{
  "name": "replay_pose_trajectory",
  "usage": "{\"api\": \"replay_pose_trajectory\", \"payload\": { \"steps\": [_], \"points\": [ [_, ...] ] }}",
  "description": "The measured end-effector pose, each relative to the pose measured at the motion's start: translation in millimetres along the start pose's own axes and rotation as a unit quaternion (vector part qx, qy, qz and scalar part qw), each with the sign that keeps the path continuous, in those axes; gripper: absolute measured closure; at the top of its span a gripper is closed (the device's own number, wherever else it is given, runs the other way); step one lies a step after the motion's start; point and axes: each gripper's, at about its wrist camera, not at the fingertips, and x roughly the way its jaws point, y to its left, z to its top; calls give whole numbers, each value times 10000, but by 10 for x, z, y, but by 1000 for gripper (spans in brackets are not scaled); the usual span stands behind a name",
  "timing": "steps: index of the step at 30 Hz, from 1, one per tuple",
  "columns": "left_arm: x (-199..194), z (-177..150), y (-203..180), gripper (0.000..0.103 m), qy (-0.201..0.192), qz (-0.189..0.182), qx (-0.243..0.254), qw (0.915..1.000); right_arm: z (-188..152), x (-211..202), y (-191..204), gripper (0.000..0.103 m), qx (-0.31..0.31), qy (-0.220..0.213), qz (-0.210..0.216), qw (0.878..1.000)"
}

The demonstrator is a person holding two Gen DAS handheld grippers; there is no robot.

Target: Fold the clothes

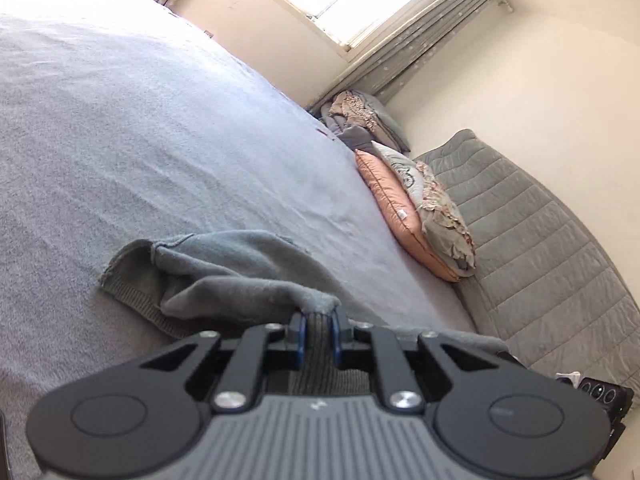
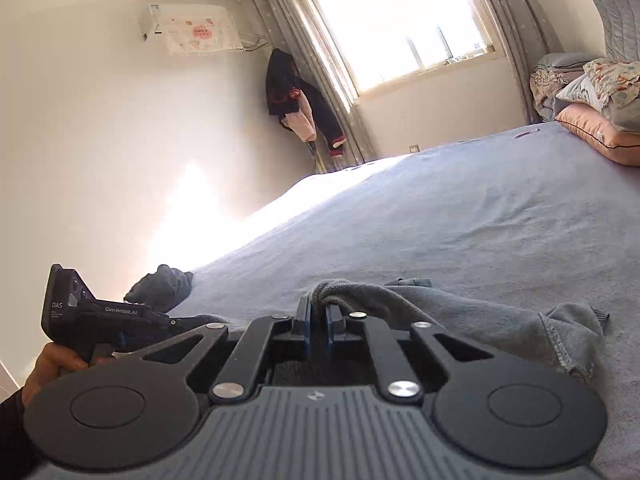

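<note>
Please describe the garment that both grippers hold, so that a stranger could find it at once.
On the big pale blue bed, look at the near edge. There lies a crumpled grey sweater with ribbed hem, the only garment on the bed, unlike the pink pillow at the headboard.

In the right wrist view, white lettering reading "GenRobot.AI" is showing along the top of the left tool [image 2: 120, 312], the black device a hand [image 2: 52, 364] is gripping at the near left. On its upright back plate, "DAS" is standing in white, with smaller lines under it too tiny to read. Far off on the left wall, the cover over the air conditioner [image 2: 192, 32] is carrying a red printed mark, illegible. The left wrist view is showing no readable text.
</note>
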Motion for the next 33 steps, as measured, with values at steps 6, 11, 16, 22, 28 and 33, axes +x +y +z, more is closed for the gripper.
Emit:
{"api": "replay_pose_trajectory", "payload": {
  "steps": [6,11,16,22,28,33],
  "points": [
    [-264,-112,-156,90,337,-202,279,9988,-16,-425,38,95,141,50,389,9991],
    [-482,-296,-379,90,541,-429,600,9958,13,-870,162,102,156,-343,1038,9939],
    [-614,-510,-383,82,453,-17,848,9954,-196,-870,-1,96,447,260,366,9980],
    [-280,-518,-99,63,383,1279,1023,9857,-541,-418,-553,65,1437,1234,-1601,9688],
    [75,-309,4,43,408,1587,1024,9812,-480,-326,-851,50,1668,871,-2603,9470],
    [450,106,130,27,326,1704,640,9827,-338,-163,-1243,46,2145,722,-2410,9438]
  ]
}}
